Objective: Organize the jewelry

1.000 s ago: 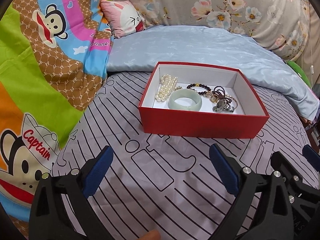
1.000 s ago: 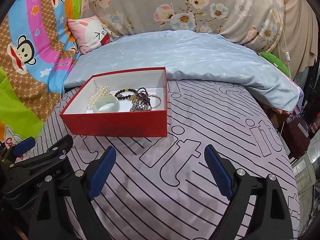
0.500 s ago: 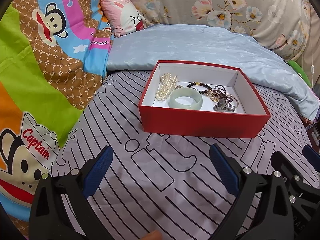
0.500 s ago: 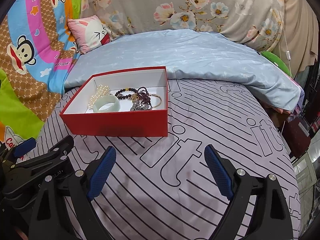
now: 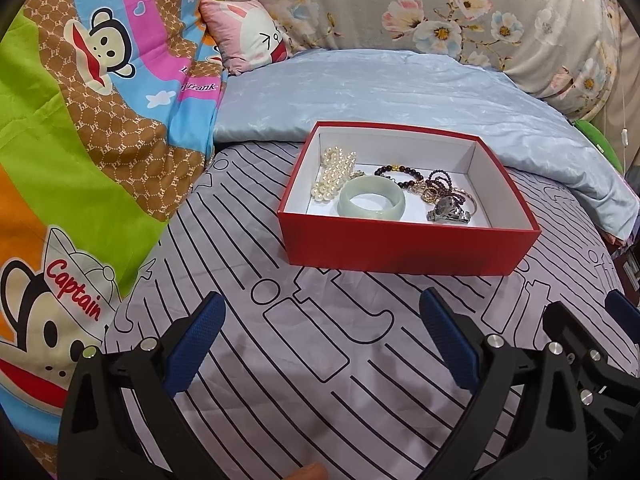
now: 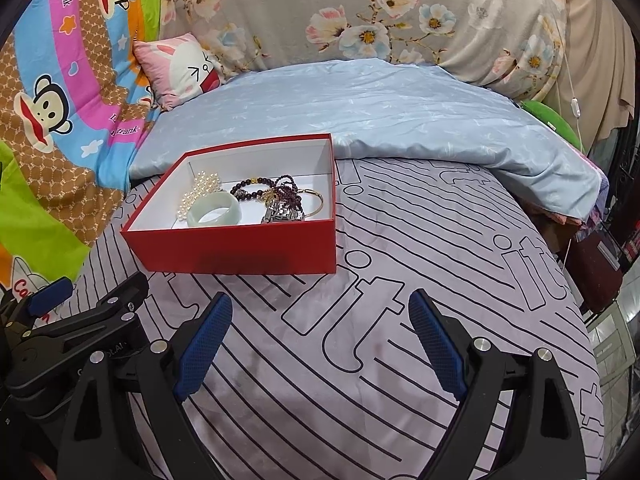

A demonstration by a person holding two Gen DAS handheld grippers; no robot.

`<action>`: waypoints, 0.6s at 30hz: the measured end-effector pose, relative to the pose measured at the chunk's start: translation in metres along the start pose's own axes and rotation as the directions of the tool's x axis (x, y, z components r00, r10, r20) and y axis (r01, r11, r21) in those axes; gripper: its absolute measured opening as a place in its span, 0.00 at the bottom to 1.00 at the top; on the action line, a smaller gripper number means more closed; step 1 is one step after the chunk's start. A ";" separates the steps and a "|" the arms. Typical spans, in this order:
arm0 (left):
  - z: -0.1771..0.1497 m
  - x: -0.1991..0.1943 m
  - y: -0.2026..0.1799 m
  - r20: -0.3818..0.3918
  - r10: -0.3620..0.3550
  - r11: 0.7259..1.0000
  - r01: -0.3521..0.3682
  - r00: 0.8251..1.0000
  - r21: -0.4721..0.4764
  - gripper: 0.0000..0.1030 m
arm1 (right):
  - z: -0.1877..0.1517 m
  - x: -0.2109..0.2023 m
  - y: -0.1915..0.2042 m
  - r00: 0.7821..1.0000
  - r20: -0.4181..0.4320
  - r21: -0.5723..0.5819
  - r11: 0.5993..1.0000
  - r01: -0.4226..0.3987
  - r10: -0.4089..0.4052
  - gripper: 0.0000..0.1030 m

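A red box (image 5: 400,250) (image 6: 240,248) with a white inside rests on the striped bedsheet. In it lie a pearl strand (image 5: 334,174) (image 6: 200,192), a pale green bangle (image 5: 371,202) (image 6: 215,213), dark bead bracelets (image 5: 400,174) (image 6: 256,190) and a silver watch (image 5: 448,213) (image 6: 282,214). My left gripper (image 5: 322,322) hovers open over the sheet, short of the box, nothing between its blue pads. My right gripper (image 6: 320,320) is open too, beside the left one and right of the box front.
A pale blue quilt (image 5: 380,92) (image 6: 380,112) lies behind the box. A cartoon monkey blanket (image 5: 80,120) rises on the left, a small pink pillow (image 5: 248,40) and a floral cover (image 6: 360,12) at the back. The bed edge drops off at the right (image 6: 592,272).
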State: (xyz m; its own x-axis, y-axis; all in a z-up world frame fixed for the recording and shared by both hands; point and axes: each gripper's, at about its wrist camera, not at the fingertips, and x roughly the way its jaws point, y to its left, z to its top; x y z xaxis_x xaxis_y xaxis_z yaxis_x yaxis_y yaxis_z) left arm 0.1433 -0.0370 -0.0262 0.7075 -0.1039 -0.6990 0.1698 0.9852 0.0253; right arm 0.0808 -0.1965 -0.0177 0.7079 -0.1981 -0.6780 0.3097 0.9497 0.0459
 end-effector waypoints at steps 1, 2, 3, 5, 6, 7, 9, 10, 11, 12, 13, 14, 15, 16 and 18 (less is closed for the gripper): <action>0.000 0.000 0.000 -0.001 0.000 1.000 0.000 1.000 0.000 0.93 | 0.000 0.000 0.000 1.000 -0.001 -0.001 1.000 0.001 -0.001 0.85; 0.000 0.000 0.000 -0.002 0.000 1.000 0.000 1.000 -0.001 0.93 | 0.000 0.000 0.000 1.000 -0.001 -0.001 1.000 0.000 0.000 0.85; 0.000 0.000 0.000 -0.001 -0.001 1.000 0.001 1.000 0.001 0.93 | 0.000 0.000 0.000 1.000 -0.002 -0.001 1.000 -0.001 0.001 0.85; 0.000 0.000 0.001 -0.002 0.000 1.000 0.000 1.000 0.002 0.93 | 0.000 0.000 0.000 1.000 -0.001 0.000 1.000 0.000 0.000 0.85; 0.000 0.000 0.001 -0.002 -0.001 1.000 0.001 1.000 0.002 0.93 | 0.001 0.000 0.000 1.000 -0.001 0.000 1.000 -0.001 0.001 0.85; 0.000 0.000 0.001 -0.004 0.000 1.000 0.000 1.000 0.002 0.93 | 0.000 0.000 0.000 1.000 -0.002 0.000 1.000 -0.001 0.001 0.85; 0.001 0.000 0.001 -0.004 0.001 1.000 -0.001 1.000 0.000 0.93 | 0.000 0.000 0.000 1.000 -0.001 0.000 1.000 -0.001 0.001 0.85; 0.001 0.000 0.001 -0.006 0.000 1.000 0.000 1.000 -0.001 0.93 | 0.000 0.000 0.000 1.000 0.000 0.000 1.000 -0.001 0.001 0.85; 0.001 0.000 0.000 -0.006 0.000 1.000 0.000 1.000 0.000 0.93 | 0.000 0.000 0.000 1.000 -0.001 0.000 1.000 -0.002 0.002 0.85; 0.001 0.000 0.000 -0.007 0.001 1.000 -0.001 1.000 0.002 0.93 | 0.001 0.001 0.000 1.000 -0.004 0.001 1.000 -0.002 0.002 0.85; 0.001 0.000 0.000 -0.007 0.002 1.000 -0.002 1.000 0.003 0.93 | 0.000 0.000 0.000 1.000 -0.003 0.002 1.000 -0.001 0.001 0.85; 0.001 0.000 0.000 -0.007 0.002 1.000 -0.002 1.000 0.003 0.93 | 0.000 0.000 0.000 1.000 -0.003 0.002 1.000 -0.001 0.001 0.85; 0.001 0.000 0.000 -0.008 0.001 1.000 -0.001 1.000 0.001 0.93 | 0.001 0.000 0.000 1.000 -0.003 0.002 1.000 0.000 0.000 0.85; 0.001 0.001 0.000 -0.009 0.001 1.000 -0.001 1.000 0.001 0.93 | 0.000 0.000 0.000 1.000 -0.003 0.001 1.000 0.000 0.000 0.85; 0.001 0.001 -0.001 -0.009 0.002 1.000 -0.002 1.000 0.003 0.93 | 0.000 0.000 0.000 1.000 -0.003 0.001 1.000 -0.001 0.001 0.85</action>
State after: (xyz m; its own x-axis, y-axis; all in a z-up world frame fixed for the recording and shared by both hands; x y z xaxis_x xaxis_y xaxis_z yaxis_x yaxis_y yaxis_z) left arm 0.1443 -0.0377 -0.0260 0.7016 -0.1010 -0.7053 0.1708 0.9849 0.0288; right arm 0.0810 -0.1968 -0.0173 0.7063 -0.1969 -0.6799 0.3098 0.9497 0.0468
